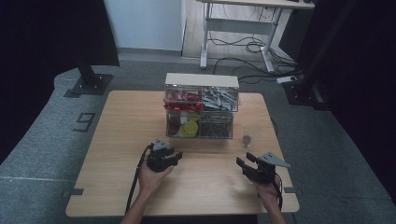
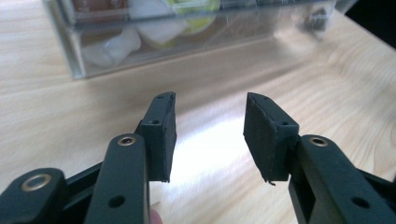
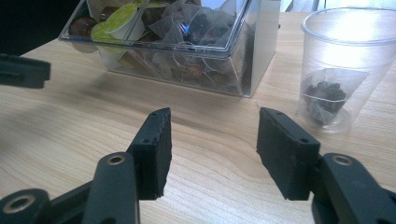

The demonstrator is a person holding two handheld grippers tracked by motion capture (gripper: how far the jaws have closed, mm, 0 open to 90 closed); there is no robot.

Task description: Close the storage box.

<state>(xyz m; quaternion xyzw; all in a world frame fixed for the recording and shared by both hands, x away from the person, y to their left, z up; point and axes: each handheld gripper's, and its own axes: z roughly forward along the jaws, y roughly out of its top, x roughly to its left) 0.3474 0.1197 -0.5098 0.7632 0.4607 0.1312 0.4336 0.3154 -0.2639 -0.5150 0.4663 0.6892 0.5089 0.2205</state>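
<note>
Both tools [image 2: 210, 135] [image 3: 212, 151] half open, empty

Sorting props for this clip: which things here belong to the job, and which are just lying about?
In the job:
- clear plastic cup with pyramid tea bag inside
- clear four-compartment organiser box
- left gripper, right gripper, both open, empty

Lying about:
- white-legged desk
- floor cables
</note>
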